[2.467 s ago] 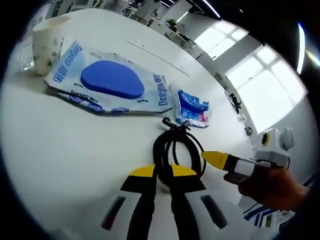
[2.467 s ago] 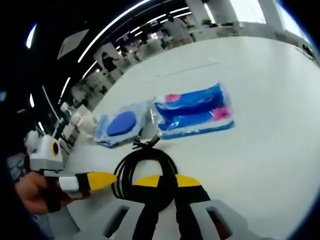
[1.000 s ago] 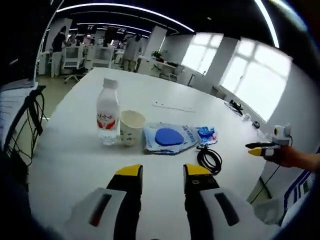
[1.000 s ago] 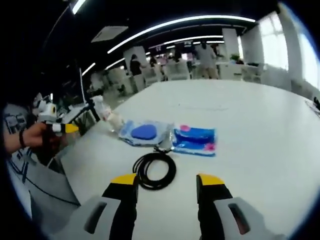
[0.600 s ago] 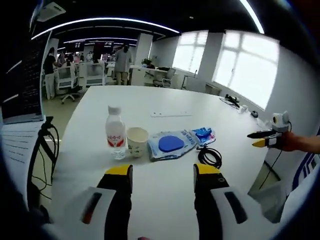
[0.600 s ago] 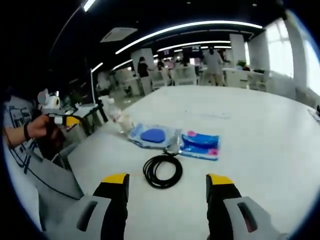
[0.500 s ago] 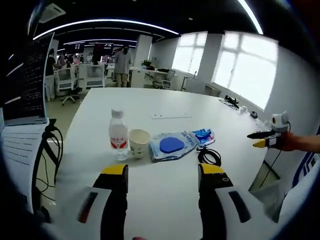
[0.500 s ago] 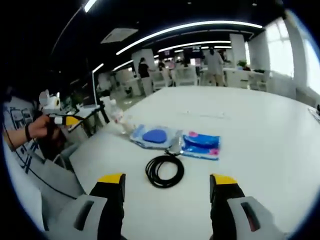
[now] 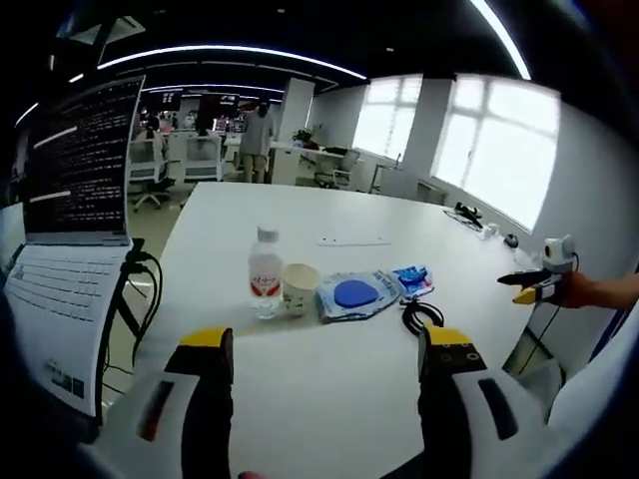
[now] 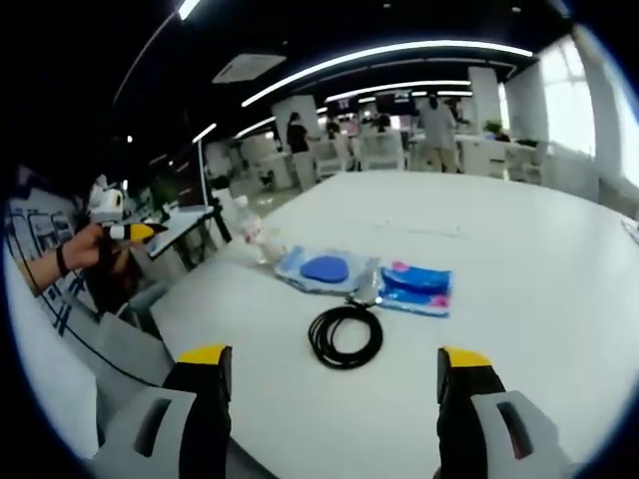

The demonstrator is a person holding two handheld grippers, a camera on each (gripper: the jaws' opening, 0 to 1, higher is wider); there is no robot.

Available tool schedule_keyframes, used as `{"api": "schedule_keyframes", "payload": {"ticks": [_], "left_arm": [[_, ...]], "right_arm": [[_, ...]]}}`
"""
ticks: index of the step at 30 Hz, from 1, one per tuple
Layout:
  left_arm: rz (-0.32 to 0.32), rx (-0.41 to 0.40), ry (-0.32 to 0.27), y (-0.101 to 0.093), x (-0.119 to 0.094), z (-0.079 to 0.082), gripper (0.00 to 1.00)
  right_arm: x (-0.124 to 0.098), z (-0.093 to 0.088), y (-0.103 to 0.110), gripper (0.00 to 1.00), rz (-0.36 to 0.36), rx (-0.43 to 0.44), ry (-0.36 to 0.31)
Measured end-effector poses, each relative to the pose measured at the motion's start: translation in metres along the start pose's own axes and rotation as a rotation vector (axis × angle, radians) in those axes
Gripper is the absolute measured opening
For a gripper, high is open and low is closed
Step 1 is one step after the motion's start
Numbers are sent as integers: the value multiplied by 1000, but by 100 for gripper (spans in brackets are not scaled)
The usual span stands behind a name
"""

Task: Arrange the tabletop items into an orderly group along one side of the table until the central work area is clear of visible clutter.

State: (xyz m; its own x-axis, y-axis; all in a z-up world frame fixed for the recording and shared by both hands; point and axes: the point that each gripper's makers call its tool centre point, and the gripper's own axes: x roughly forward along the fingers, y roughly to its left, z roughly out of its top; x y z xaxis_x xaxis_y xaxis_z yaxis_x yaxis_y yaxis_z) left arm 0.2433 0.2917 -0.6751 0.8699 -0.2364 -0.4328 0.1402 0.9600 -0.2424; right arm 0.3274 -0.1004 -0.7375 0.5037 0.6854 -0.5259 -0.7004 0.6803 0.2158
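Note:
The items sit in a row on the white table (image 9: pixel 329 389): a water bottle (image 9: pixel 265 284), a paper cup (image 9: pixel 299 288), a wipes pack with a blue lid (image 9: pixel 356 294), a small blue pack (image 9: pixel 412 280) and a coiled black cable (image 9: pixel 424 317). My left gripper (image 9: pixel 327 344) is open and empty, held back from the table's near edge. In the right gripper view the cable (image 10: pixel 345 335), the wipes pack (image 10: pixel 326 268) and the blue-and-pink pack (image 10: pixel 415 285) lie ahead of my right gripper (image 10: pixel 334 359), which is open and empty.
A laptop with a lit screen (image 9: pixel 80 160) stands left of the table on a stand with hanging cords (image 9: pixel 130 299). A hand holds the right gripper (image 9: pixel 539 282) at the far right. A hand holds the left gripper (image 10: pixel 125 232) at the left. People and desks fill the background.
Both grippers let go of the cable and pulled back from the table. Their jaws have spread wider. The cable stays on the table beside the packs.

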Motion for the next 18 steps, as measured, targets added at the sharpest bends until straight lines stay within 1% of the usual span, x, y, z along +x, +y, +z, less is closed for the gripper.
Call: {"api": "schedule_keyframes", "payload": {"ticks": [6, 7, 11, 14, 16, 18], "left_arm": [[-11, 8, 14, -4, 0, -3, 82], [-14, 7, 13, -4, 1, -3, 83], [-23, 6, 9, -6, 1, -2, 84], [-30, 11, 14, -6, 1, -3, 86], [-32, 12, 17, -7, 1, -4, 86], [-33, 11, 22, -7, 1, -5, 85]], "right_arm": [[1, 3, 10, 88, 10, 1, 8], [2, 1, 7, 89, 7, 3, 10], [0, 1, 15, 90, 11, 6, 21], [1, -1, 13, 89, 15, 8, 24], [1, 0, 17, 89, 17, 8, 25], [3, 0, 17, 89, 17, 8, 28]]}}
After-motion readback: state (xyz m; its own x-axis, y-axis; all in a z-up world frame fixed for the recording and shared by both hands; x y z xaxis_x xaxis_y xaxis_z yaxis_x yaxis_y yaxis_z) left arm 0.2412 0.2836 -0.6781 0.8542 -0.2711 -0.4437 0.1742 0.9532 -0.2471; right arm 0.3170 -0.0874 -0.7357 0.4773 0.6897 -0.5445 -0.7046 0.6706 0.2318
